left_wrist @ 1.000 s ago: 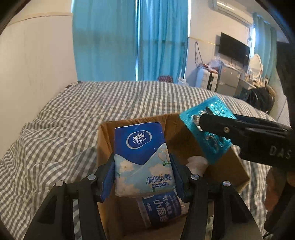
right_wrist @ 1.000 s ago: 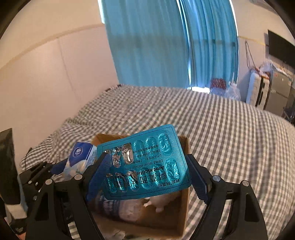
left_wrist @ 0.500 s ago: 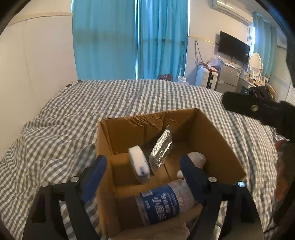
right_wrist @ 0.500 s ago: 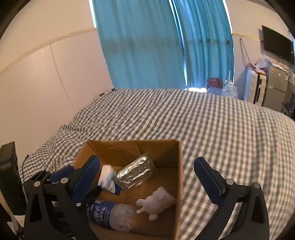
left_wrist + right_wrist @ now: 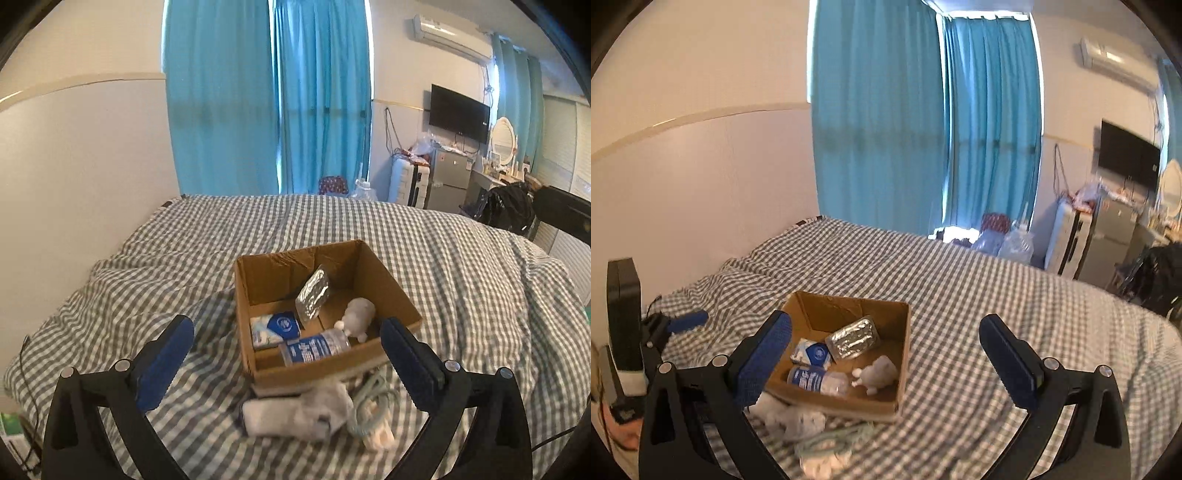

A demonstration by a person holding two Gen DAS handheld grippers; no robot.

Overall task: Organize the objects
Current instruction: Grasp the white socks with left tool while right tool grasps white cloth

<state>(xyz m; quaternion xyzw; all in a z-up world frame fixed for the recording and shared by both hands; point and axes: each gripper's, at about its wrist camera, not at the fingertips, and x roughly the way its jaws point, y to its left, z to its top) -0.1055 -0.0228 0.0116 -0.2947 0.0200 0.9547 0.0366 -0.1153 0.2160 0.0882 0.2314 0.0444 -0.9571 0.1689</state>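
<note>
On the bed, cardboard box (image 5: 391,284) holds a silvery, seemingly foil pack (image 5: 313,295); both grippers gape empty.

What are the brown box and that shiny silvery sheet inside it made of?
The box looks like plain corrugated cardboard: matte brown, creased walls, raw cut edges. The silvery sheet looks like a foil-backed pill blister pack: metallic sheen with a bumpy, embossed surface. Its front side isn't visible, so that is likely rather than certain.

One cardboard box (image 5: 391,280), one tissue pack (image 5: 275,328), one bottle (image 5: 314,347), one blister pack (image 5: 313,296) (foil side up), one white toy (image 5: 356,314)
</note>
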